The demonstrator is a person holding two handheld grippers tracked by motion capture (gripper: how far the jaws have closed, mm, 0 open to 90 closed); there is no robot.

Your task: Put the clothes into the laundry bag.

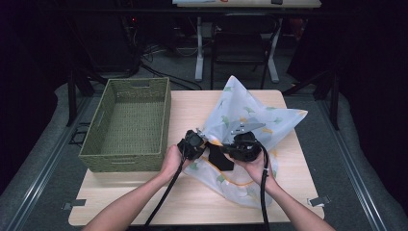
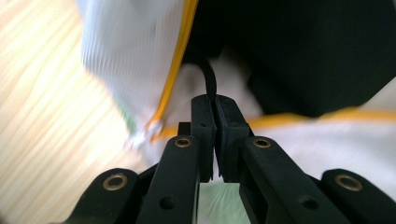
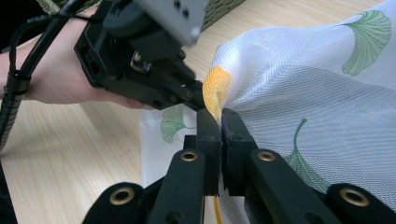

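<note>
Centrally on the wooden tabletop (image 1: pixel 144 202): white mesh bag (image 1: pixel 250 118) with green leaf print and orange trim, just right of the green woven basket (image 1: pixel 126 126), partly lifted and bunched. Right tool (image 3: pixel 219 116) clamped on the bag's orange-edged mesh, jaws nearly together with fabric pinched between. Left tool (image 2: pixel 215 105) with jaws pressed together, a thin black tab or cord at the tips, beside the orange seam; what that tab is, cannot tell. Both tools close together over the bag's near-left edge, hands behind them.
</note>
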